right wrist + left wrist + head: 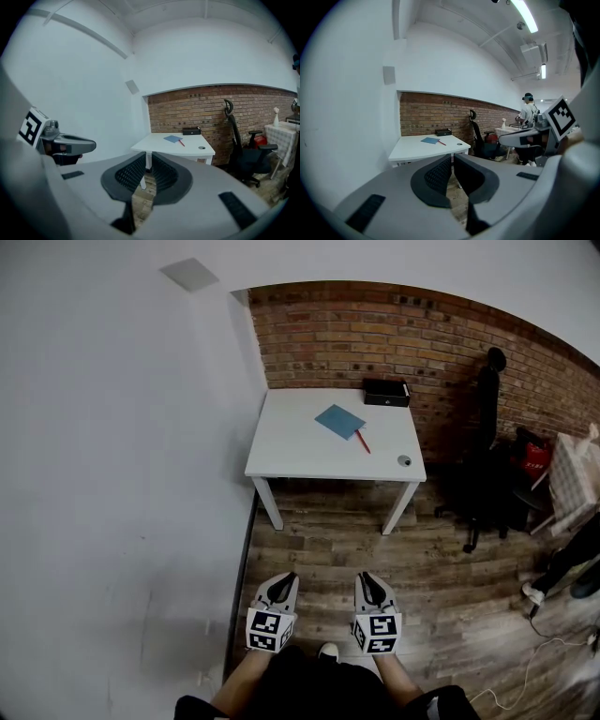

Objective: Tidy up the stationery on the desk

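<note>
A white desk [300,451] stands against the brick wall, some way ahead of me. On it lie a blue notebook [339,421], a red pen [363,442] beside it, a black box [386,392] at the back edge and a small round grey object [404,461] near the front right corner. My left gripper [281,586] and right gripper [368,584] are held side by side over the wooden floor, well short of the desk. Both are shut with nothing between the jaws. The desk [426,147] with the notebook [430,140] shows in the left gripper view, the desk [176,143] and notebook [173,138] in the right one.
A black office chair [486,442] stands right of the desk, with red items [536,457] and a checked cloth [574,479] beyond. A white wall [122,474] runs along the left. A cable [534,652] lies on the floor at right. A person [528,112] stands far off.
</note>
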Motion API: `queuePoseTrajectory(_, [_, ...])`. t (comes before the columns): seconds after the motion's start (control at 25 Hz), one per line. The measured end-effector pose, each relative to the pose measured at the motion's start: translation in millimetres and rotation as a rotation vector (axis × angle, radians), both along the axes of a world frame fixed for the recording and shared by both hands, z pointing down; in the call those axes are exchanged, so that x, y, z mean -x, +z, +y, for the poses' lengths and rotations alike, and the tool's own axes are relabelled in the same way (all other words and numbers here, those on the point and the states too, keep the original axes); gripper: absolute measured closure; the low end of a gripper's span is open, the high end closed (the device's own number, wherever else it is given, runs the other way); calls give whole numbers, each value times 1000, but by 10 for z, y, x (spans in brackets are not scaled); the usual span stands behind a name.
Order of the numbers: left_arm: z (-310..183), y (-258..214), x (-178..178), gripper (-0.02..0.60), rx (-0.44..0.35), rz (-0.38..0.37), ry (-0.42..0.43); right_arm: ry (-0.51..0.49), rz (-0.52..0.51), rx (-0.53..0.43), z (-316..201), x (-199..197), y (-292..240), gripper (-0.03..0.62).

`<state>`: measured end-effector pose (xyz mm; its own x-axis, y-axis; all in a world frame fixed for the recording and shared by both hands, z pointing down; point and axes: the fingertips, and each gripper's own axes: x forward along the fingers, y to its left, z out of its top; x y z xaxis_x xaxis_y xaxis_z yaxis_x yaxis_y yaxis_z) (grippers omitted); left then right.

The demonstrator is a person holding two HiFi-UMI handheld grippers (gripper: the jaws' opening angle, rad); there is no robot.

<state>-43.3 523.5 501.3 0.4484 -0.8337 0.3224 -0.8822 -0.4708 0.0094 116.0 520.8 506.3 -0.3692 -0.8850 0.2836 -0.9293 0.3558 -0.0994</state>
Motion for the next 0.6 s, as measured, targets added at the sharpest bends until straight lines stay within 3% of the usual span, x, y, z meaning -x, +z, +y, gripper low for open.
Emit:
queuePoseTrajectory(0.16, [-224, -24, -39, 554, -26, -24, 0, -23, 13, -2, -264, -27, 4, 556])
queuePoseTrajectory(0.6, [-972, 68, 24, 554, -22, 12, 11, 13, 2, 7, -904, -92, 46, 556])
